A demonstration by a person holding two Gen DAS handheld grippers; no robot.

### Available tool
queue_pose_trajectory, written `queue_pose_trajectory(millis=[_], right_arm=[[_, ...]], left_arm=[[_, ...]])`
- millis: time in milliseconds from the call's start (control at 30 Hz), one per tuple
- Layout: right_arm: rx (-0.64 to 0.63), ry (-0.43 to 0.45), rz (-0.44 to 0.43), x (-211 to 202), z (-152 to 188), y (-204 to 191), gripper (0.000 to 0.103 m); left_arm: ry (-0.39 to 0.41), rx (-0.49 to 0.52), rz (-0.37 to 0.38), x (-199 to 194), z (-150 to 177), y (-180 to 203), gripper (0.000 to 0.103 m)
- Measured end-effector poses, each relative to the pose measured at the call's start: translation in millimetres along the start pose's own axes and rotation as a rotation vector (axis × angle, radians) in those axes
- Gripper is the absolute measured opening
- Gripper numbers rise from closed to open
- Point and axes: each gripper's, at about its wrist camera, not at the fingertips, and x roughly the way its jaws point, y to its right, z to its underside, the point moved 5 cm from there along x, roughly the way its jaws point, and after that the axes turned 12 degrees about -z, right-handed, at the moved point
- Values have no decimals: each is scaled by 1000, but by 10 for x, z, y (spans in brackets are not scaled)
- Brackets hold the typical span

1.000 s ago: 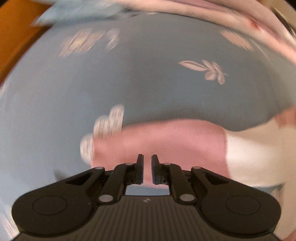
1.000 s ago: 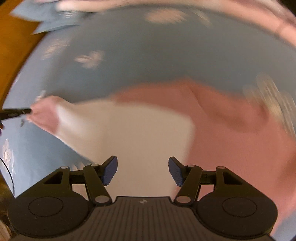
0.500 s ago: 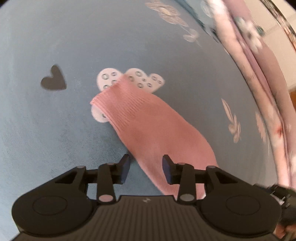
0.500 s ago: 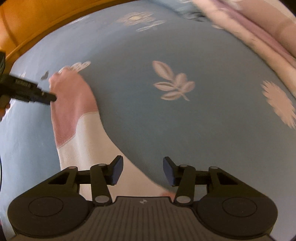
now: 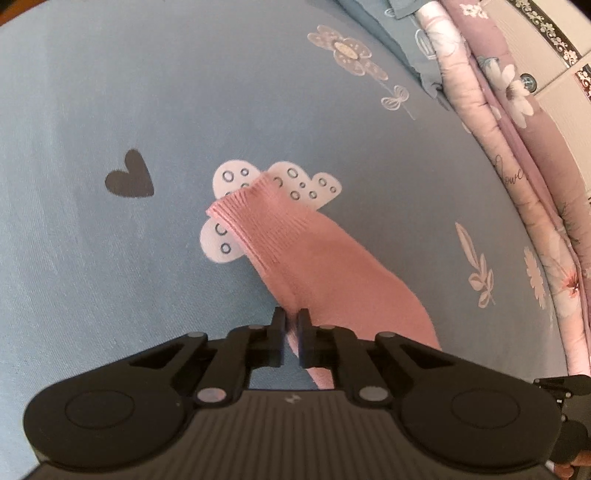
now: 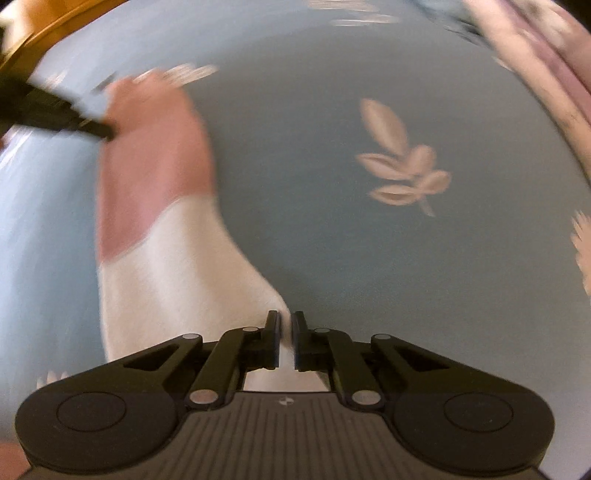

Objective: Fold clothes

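A sock with a pink ribbed cuff end [image 5: 280, 229] and a white foot part [image 6: 177, 280] lies stretched out on the blue bedsheet [image 5: 147, 92]. My left gripper [image 5: 291, 321] is shut, pinching the pink fabric at the sock's left edge, a little below the cuff. My right gripper [image 6: 283, 321] is shut on a fold of the white part near the sock's right edge. In the right wrist view the left gripper's fingers [image 6: 88, 127] reach in from the left onto the pink end. The right wrist view is blurred.
The sheet carries printed flowers [image 5: 347, 51], a dark heart [image 5: 129, 177] and leaf sprigs [image 6: 399, 166]. A pink floral quilt [image 5: 517, 147] runs along the right side, with grey-blue cloth [image 5: 410, 37] beside it. A wooden edge [image 6: 37, 29] shows at the far left.
Half a second ago both grippers stood open over the sock; now both have closed on its fabric. Since a second ago both views rolled and the right gripper swung along the sock.
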Motion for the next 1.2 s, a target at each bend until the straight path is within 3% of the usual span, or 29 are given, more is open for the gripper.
queue_pose_trajectory(millis=[67, 133, 267, 500, 633, 767, 900, 967, 1067, 1133, 1200], right_arm=[[21, -11, 51, 36, 20, 44, 4], [62, -15, 34, 38, 36, 66, 5], [143, 61, -21, -178, 10, 50, 18], [291, 133, -8, -477, 74, 95, 36], [497, 193, -1, -734, 485, 174, 41], [673, 169, -10, -821, 1060, 5, 42], [812, 125, -37, -845, 1561, -220, 43], [846, 117, -48, -836, 1697, -357, 43], [887, 113, -54, -822, 1813, -517, 45], [919, 124, -83, -817, 1864, -613, 47], [944, 145, -108, -820, 1901, -723, 49]], left_arm=[[2, -7, -7, -29, 6, -18, 4], [-11, -20, -23, -22, 32, -54, 4], [-13, -16, -41, -50, 106, -131, 4], [-4, -58, -58, -56, 116, -230, 4], [40, 4, -47, -113, 115, -196, 4], [17, 17, -58, -23, 110, -204, 6], [34, 45, -66, -96, 97, -187, 16], [62, 82, -82, -210, 93, -176, 27], [122, 229, -107, -434, 131, -7, 30], [133, 350, -58, -546, 215, 253, 39], [116, 470, 55, -609, 369, 637, 43]])
